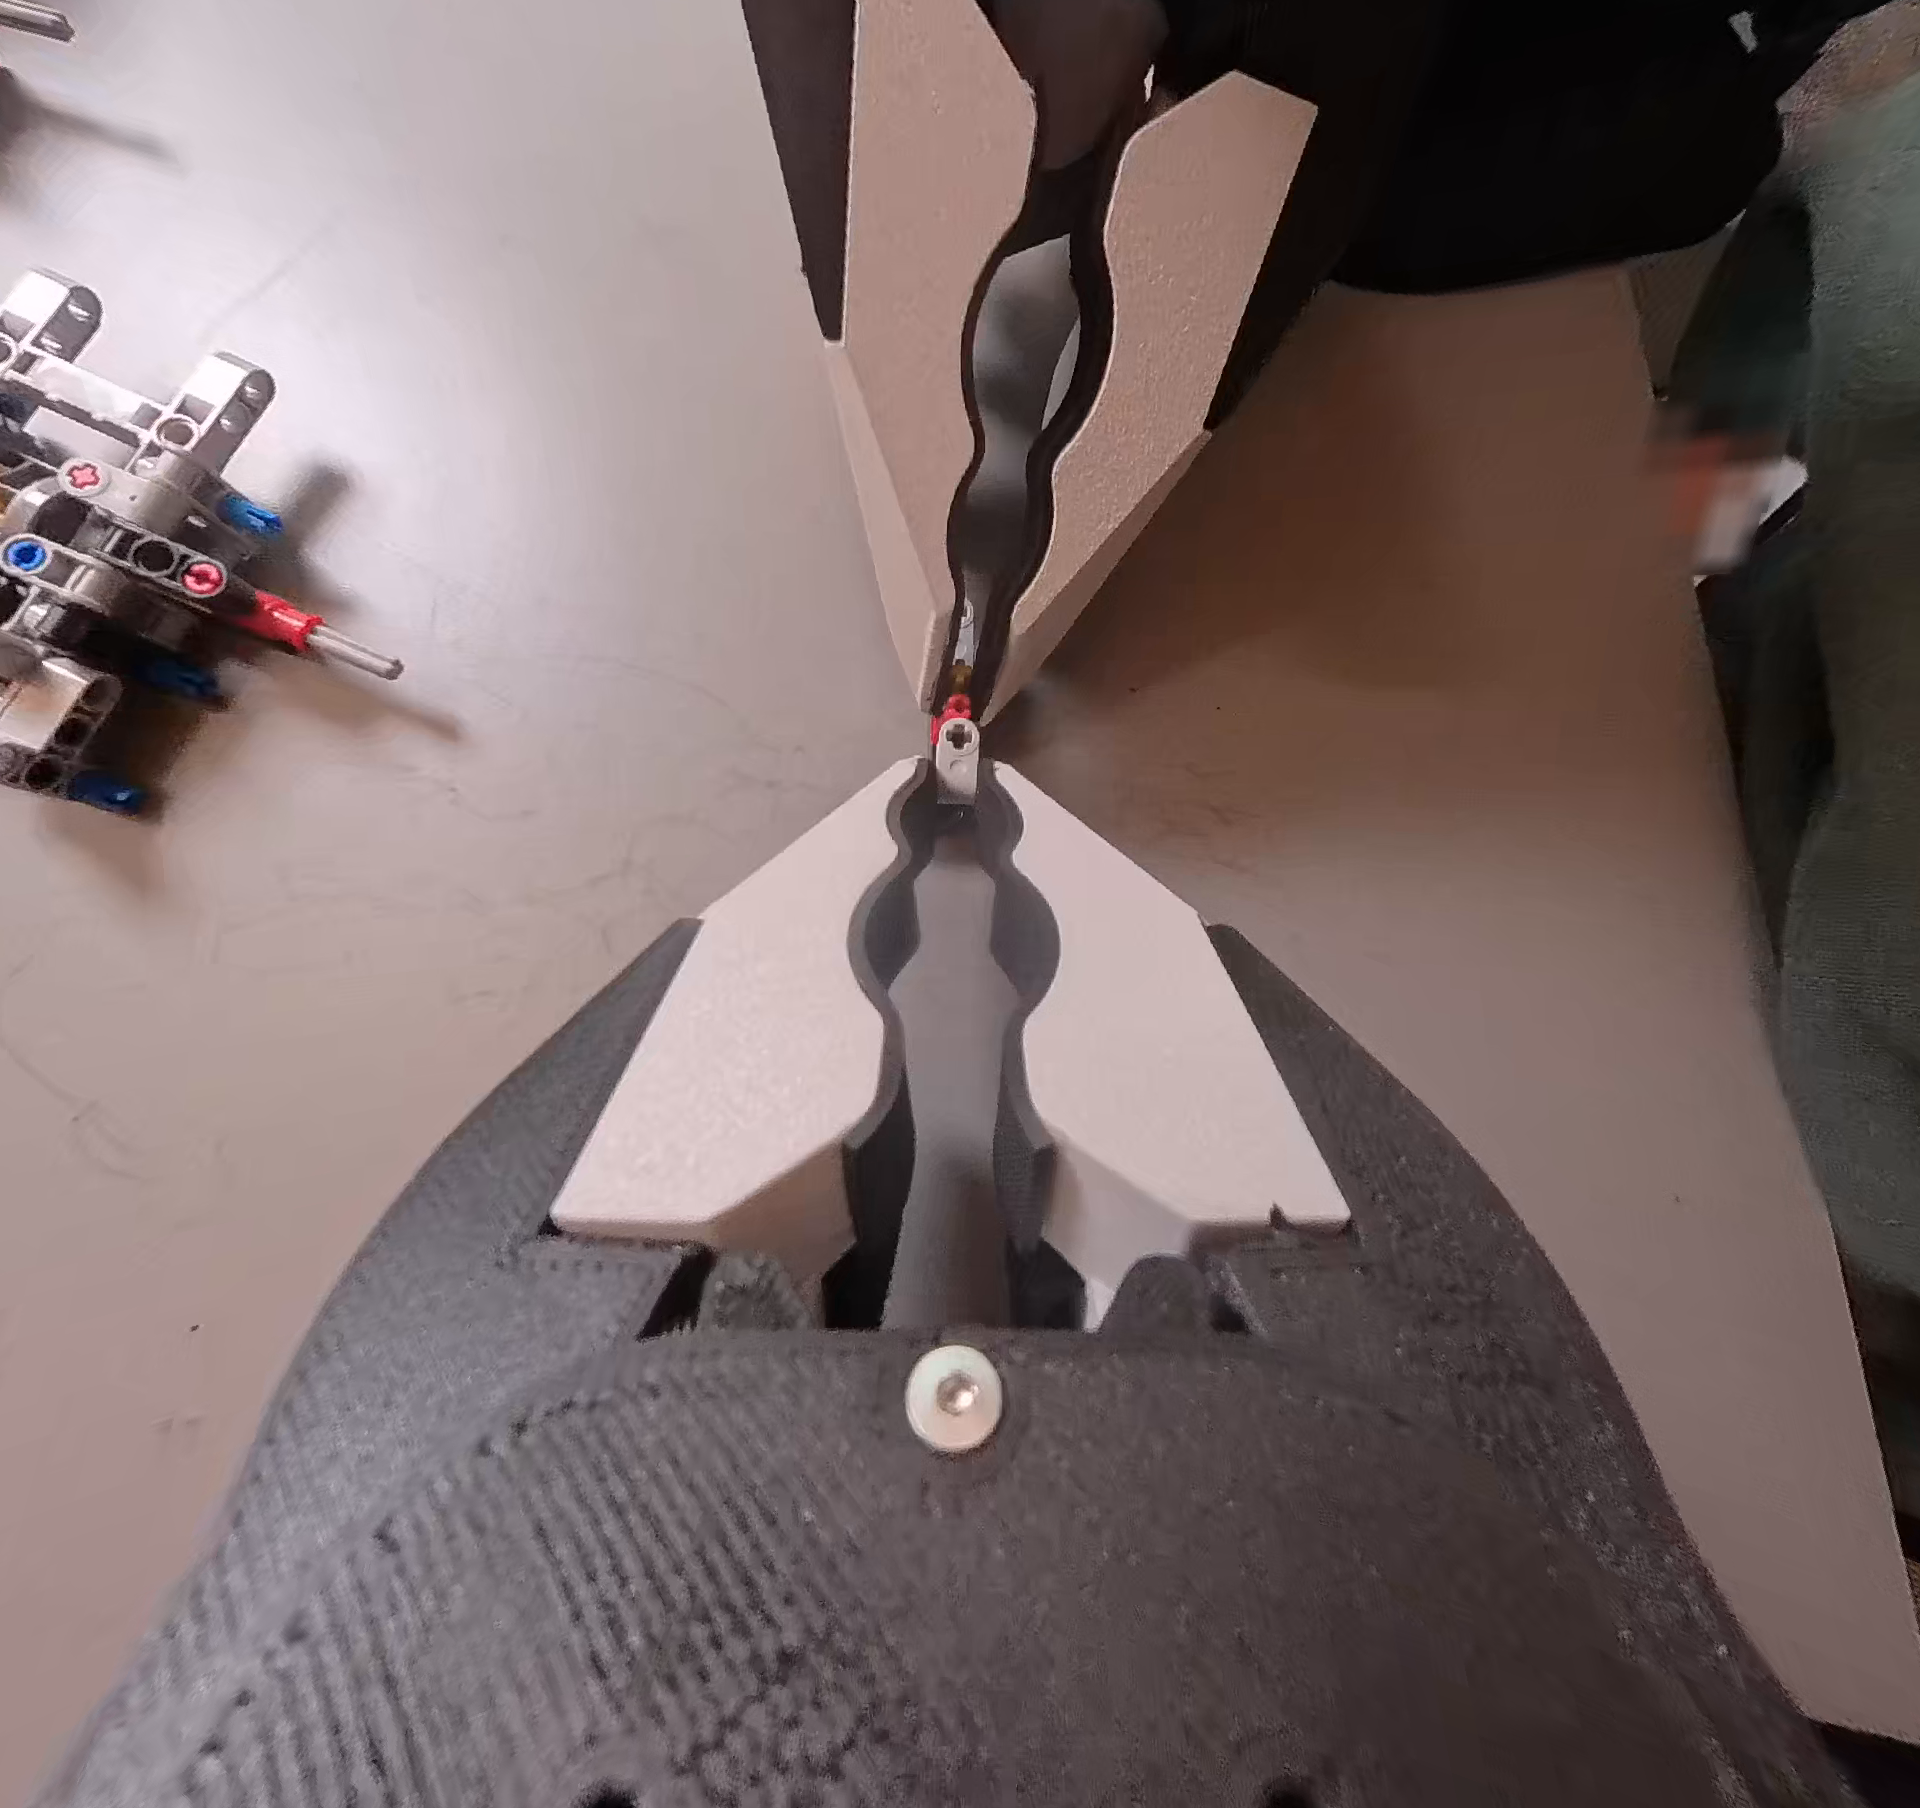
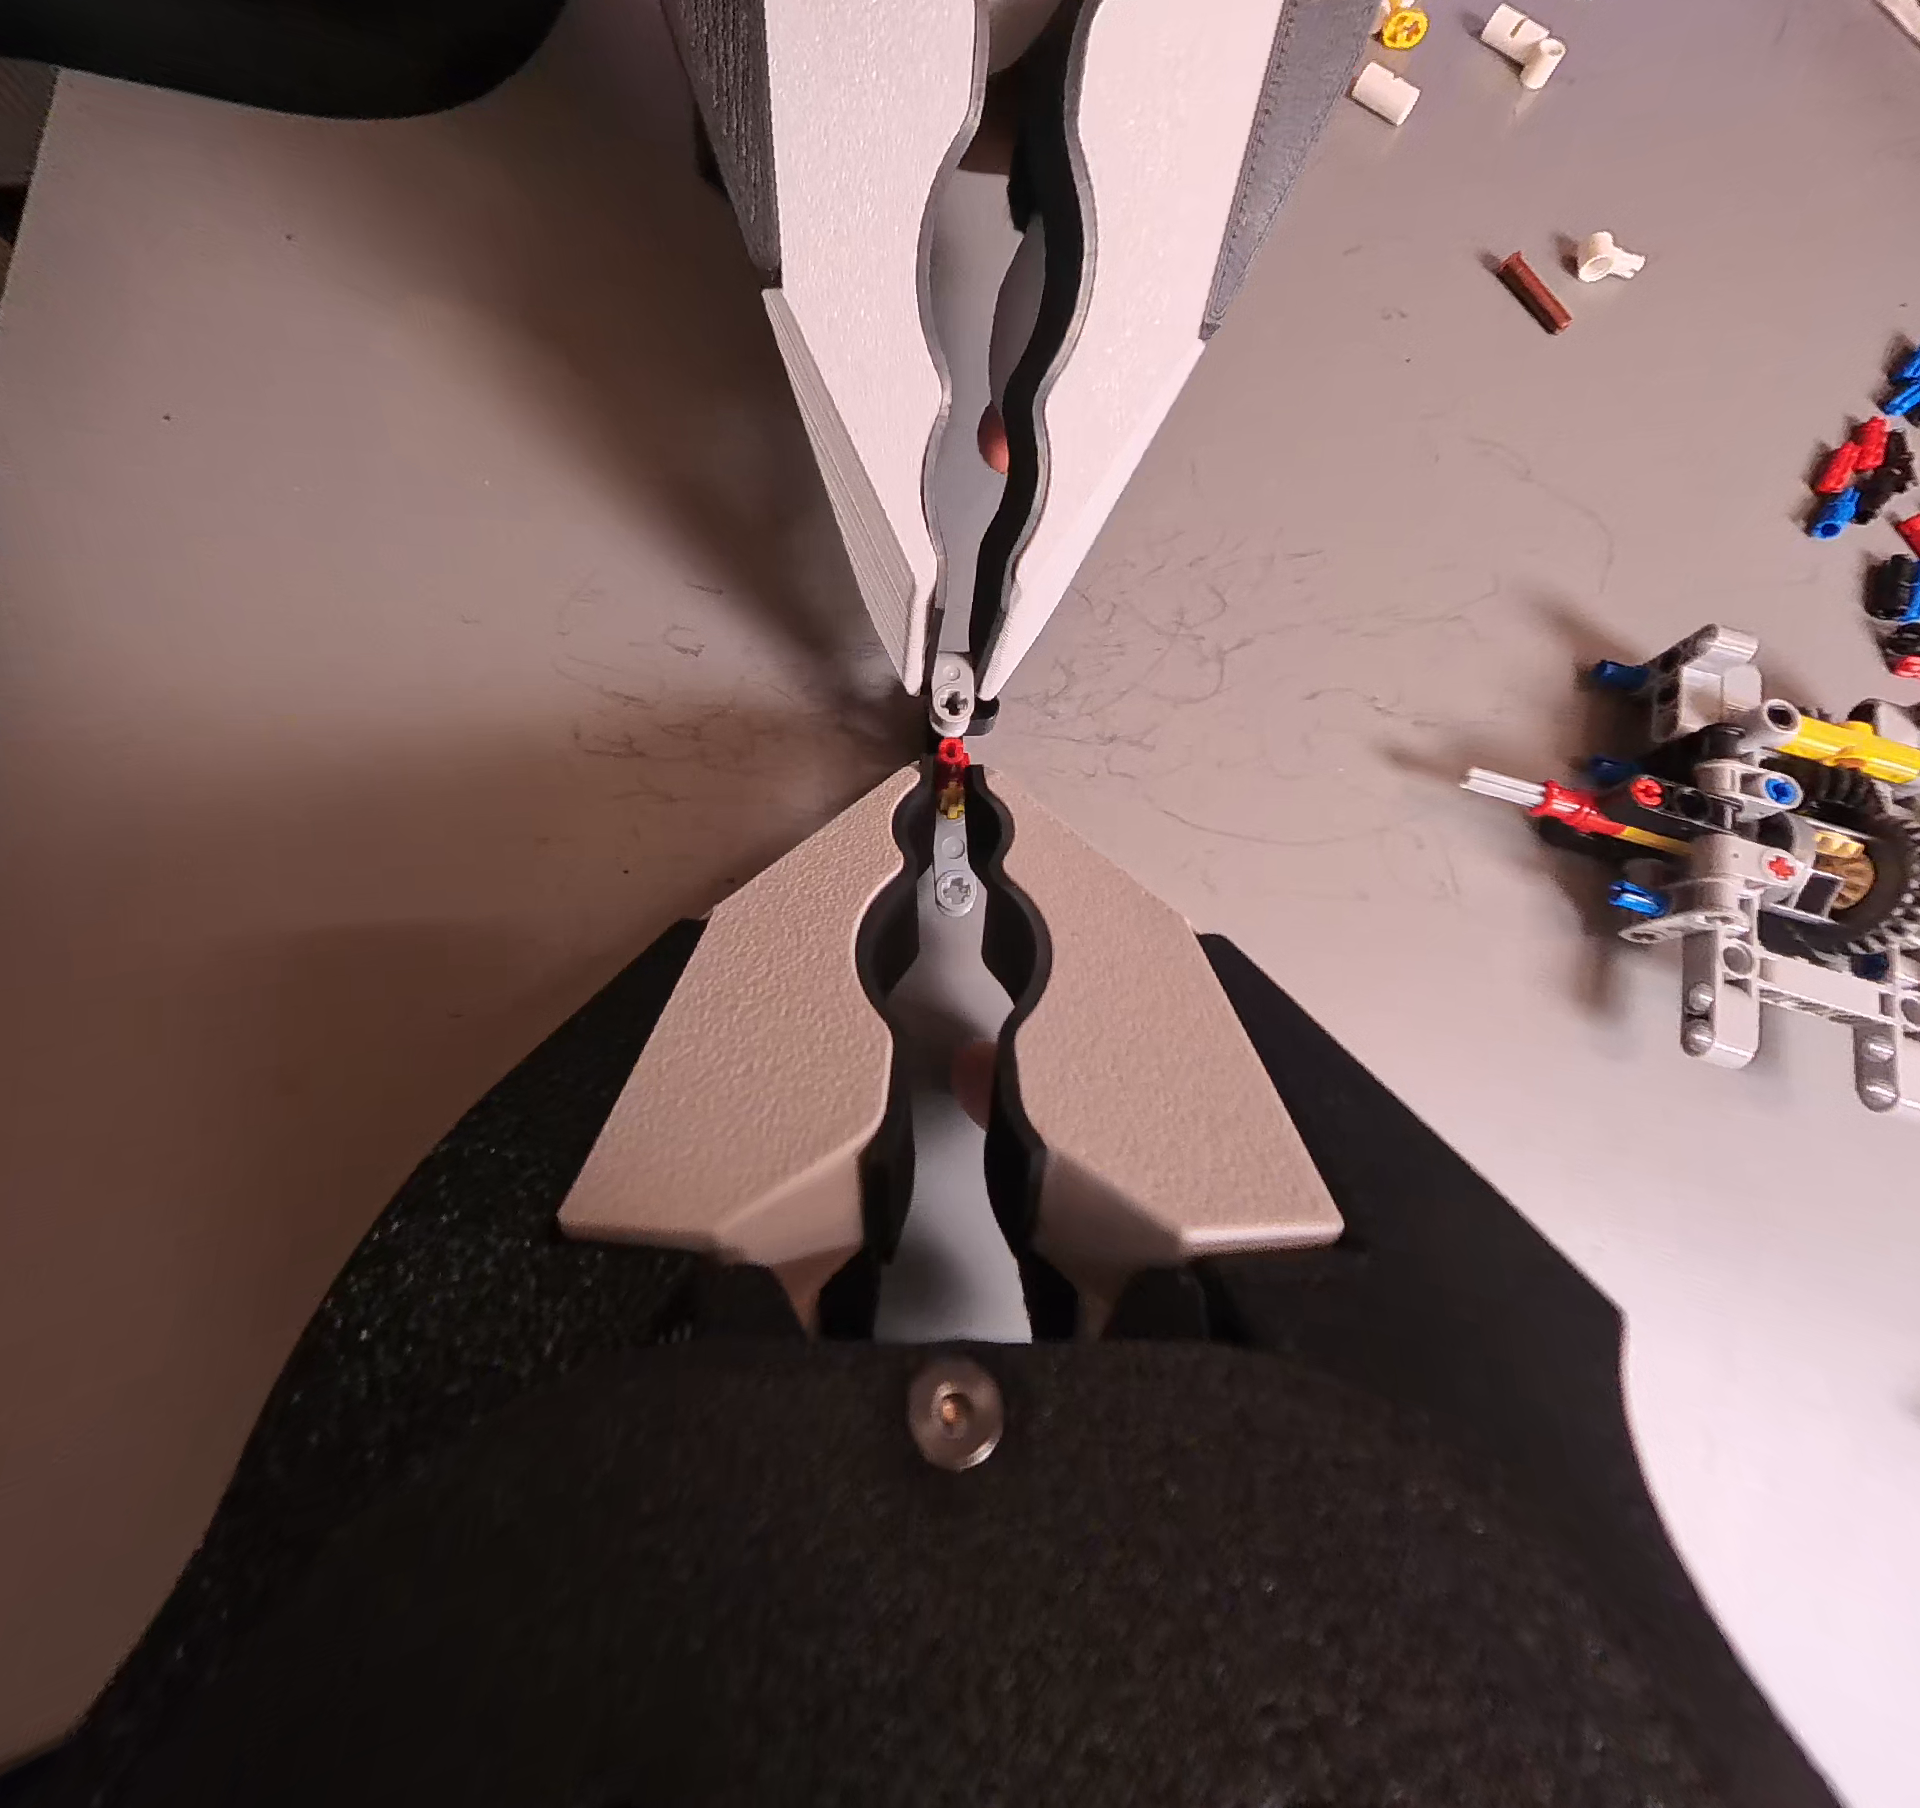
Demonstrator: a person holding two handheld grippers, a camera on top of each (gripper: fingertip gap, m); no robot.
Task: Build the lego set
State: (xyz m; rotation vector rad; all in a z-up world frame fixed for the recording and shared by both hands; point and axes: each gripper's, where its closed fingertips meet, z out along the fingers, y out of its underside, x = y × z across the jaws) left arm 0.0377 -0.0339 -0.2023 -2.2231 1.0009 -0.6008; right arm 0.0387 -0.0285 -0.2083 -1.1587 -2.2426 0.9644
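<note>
Nearest the lens in the left wrist view is the left gripper, its black printed body filling the lower frame and its pale fingers converging to a narrow slit. The jaws are clenched on a small light-grey lift-arm piece with a cross-shaped axle hole at its free end, which sticks out just past the fingertips. Held that way, the hole faces the opposing tool.

The right gripper points straight at it, tip to tip. Its jaws are likewise clamped, here on a thin grey link carrying a yellow axle piece and a red bush or pin that projects beyond the tips. The red end sits just beside the lift-arm's hole, apparently touching or nearly so; the two pieces look lined up end to end, which I judge is why both tools are held level and nose to nose just above the worktop.

No container appears in either view. Loose parts lie directly on the worktop: white connectors, a brown axle and a cluster of red, blue and black pins, all well apart from the grippers. A partly built model of grey beams with a black tyre and a protruding grey axle stands off to the side, untouched.
</note>
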